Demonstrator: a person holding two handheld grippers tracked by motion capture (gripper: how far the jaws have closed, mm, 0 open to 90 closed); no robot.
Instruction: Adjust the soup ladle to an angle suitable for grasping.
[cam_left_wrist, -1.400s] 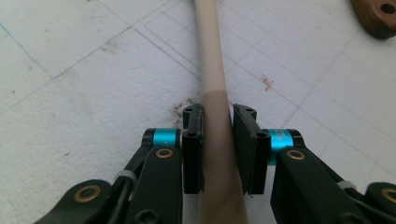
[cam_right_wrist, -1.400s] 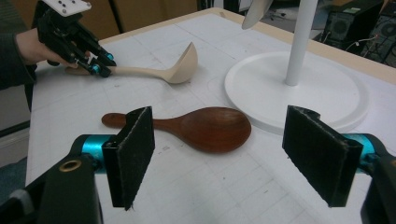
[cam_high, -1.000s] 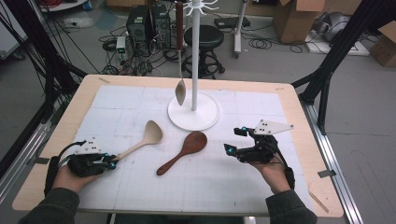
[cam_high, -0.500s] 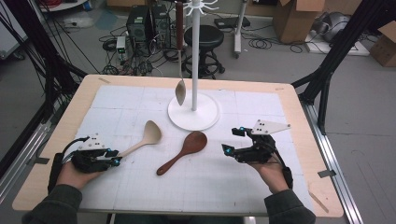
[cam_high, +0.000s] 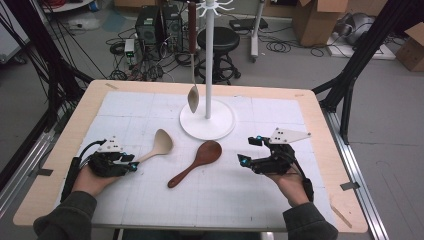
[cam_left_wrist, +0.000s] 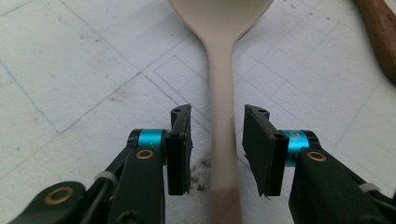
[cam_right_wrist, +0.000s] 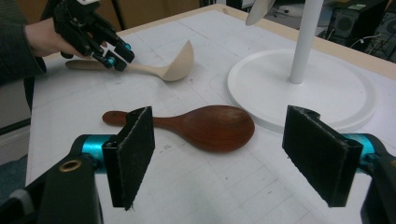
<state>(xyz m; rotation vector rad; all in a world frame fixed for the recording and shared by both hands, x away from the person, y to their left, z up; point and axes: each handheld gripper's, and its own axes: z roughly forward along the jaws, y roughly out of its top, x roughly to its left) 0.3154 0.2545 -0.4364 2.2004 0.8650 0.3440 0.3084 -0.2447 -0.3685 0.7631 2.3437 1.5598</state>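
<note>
In the left gripper view, the pale spoon (cam_left_wrist: 220, 93) has its bowl cut off by the top edge; its handle blurs near the bottom.

A pale wooden worktop (cam_high: 320, 107) covered by a white gridded mat (cam_high: 280, 112) stands on a grey floor (cam_high: 385, 95). Behind it sit a black round stool (cam_high: 218, 37), computer towers (cam_high: 159, 25) amid tangled cables (cam_high: 125, 60), and cardboard boxes (cam_high: 315, 20). Black frame struts (cam_high: 367, 47) rise at both sides.

Left tool (cam_high: 131, 165) low at the tabletop (cam_high: 60, 150) with jaws parted narrowly, right tool (cam_high: 248, 151) held by the right hand (cam_high: 287, 180) with jaws spread wide, both pointing inward.
</note>
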